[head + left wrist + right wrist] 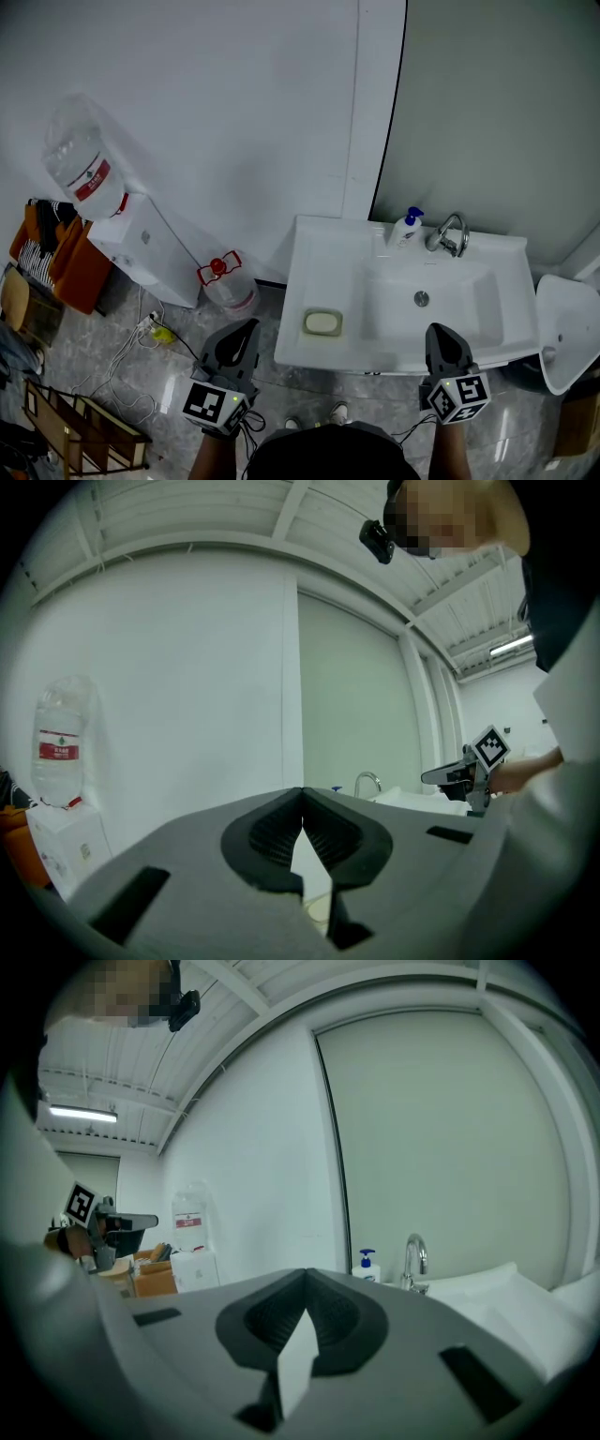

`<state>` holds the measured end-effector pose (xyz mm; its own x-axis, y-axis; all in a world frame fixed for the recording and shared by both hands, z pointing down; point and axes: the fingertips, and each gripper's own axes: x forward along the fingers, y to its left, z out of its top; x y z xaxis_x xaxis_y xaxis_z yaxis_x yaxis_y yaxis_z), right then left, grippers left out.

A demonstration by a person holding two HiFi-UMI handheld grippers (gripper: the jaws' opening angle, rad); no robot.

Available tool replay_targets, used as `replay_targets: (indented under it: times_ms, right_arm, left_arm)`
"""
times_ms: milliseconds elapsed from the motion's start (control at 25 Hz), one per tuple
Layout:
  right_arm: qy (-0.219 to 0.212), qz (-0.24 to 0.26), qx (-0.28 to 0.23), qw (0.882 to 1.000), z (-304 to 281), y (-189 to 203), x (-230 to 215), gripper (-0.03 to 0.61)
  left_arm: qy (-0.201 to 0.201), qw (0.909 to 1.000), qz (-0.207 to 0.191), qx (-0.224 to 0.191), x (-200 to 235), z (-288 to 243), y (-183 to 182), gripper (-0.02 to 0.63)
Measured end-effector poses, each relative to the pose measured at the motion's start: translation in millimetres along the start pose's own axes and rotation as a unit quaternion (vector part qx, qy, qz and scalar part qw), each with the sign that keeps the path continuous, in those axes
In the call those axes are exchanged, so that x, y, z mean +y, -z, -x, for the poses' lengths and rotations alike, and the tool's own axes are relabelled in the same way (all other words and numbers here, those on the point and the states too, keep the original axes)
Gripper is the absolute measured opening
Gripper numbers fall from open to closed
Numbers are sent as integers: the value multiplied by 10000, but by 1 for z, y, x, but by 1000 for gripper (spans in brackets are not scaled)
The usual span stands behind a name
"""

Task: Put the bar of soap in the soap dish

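Left gripper (246,328) and right gripper (439,330) are both seen with jaws pressed together and empty, held before the sink (469,309). The bar of soap (322,323) is laid in the soap dish (306,319) on its left ledge.

The soap dish (322,322) sits on the sink's (319,253) left ledge, the pump bottle (406,229) and tap (451,234) at its back edge

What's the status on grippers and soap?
Left gripper shut, empty. Right gripper shut, empty. Soap bar in soap dish on sink ledge. Nothing blocking.
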<state>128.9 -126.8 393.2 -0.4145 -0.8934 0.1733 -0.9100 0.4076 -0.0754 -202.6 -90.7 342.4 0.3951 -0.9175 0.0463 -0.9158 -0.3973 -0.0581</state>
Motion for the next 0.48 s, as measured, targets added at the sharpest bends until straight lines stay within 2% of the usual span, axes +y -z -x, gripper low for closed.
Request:
replay_targets:
  times_ms: [160,360,480]
  right_arm:
    - [111,-52,-9,9999,8,1,-3,11]
    - [232,-163,-57,9996,23,1,-2,11]
    - [206,-232,-74,9995,29,5,5,11]
  left_arm:
    - [-262,9995,-21,-191,7,20,-2,20]
    - [-782,9956,37,-516,18,44,-4,20]
    - [-807,9954,90,-512,17,52,0,20]
